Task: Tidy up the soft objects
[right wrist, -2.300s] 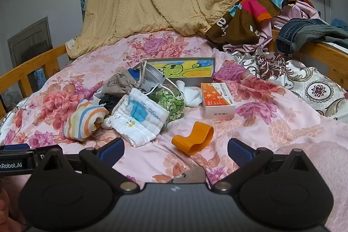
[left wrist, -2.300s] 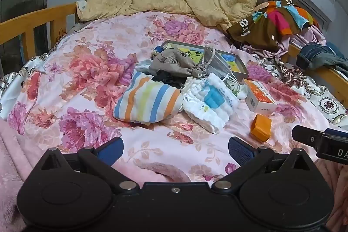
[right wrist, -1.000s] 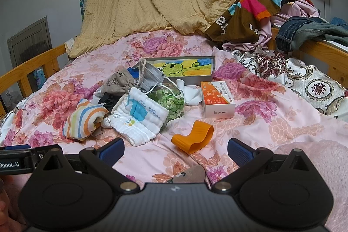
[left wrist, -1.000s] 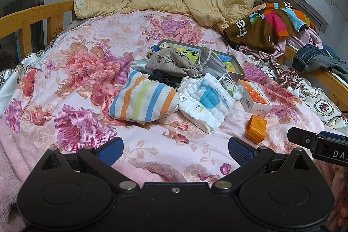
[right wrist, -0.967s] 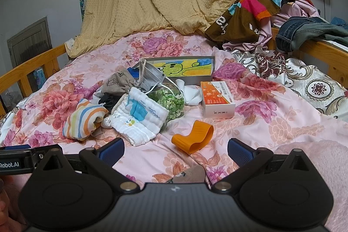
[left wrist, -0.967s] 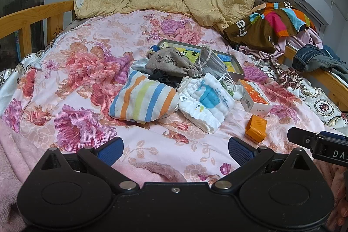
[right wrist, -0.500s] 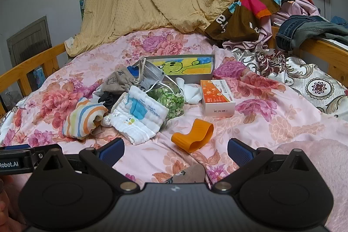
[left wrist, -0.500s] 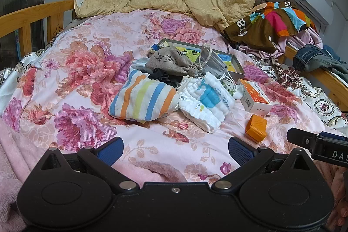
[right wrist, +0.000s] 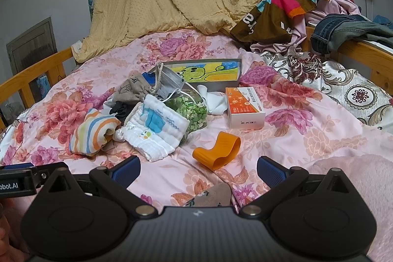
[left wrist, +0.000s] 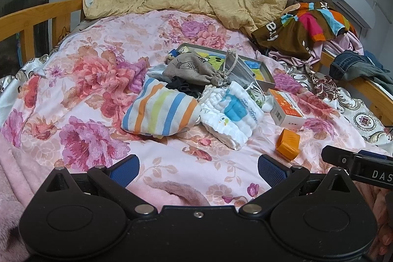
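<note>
Little change is noted since earlier frames: left gripper (left wrist: 197, 170) and right gripper (right wrist: 196, 170) are held back with jaws open and empty, the pile of soft things (left wrist: 186, 102) left untouched at frame centre on the bed (left wrist: 73, 80), sorting judged unstarted.

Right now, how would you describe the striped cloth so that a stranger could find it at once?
On the floral bedspread, find the heap of small fabric things in front of the picture box. The striped cloth lies at the heap's left edge, the only piece with orange, blue and yellow bands.
</note>
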The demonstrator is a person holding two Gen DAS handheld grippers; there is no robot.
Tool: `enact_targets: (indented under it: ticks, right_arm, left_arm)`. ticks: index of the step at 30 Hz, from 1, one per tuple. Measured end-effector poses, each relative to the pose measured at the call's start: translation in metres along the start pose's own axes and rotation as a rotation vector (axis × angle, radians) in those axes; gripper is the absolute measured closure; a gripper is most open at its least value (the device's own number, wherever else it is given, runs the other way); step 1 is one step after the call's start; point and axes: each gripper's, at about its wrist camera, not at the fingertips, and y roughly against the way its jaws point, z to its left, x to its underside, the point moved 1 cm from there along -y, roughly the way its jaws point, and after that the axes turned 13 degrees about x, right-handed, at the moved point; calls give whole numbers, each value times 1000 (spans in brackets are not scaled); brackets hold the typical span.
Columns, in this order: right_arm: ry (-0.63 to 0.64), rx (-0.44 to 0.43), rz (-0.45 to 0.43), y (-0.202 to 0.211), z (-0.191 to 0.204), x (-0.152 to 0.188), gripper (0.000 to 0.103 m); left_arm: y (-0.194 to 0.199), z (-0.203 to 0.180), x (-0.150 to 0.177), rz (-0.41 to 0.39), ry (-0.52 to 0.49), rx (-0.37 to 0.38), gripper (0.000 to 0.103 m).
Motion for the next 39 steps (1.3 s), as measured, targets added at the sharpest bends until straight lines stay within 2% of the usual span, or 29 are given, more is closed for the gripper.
enact_targets:
  ticks: [8,30,39]
  right_arm:
    - [0,0,2,-1,0,-1,0]
    - [0,-8,10,0,-4,-1,0]
    - [-12,-41,86,-11,-4,-7,0]
  left_arm:
    - [1,8,-1,-14,64,39,1]
    - [2,-1,0,-2,40,26,4]
    - [-10,-8,-9,26,24,51,3]
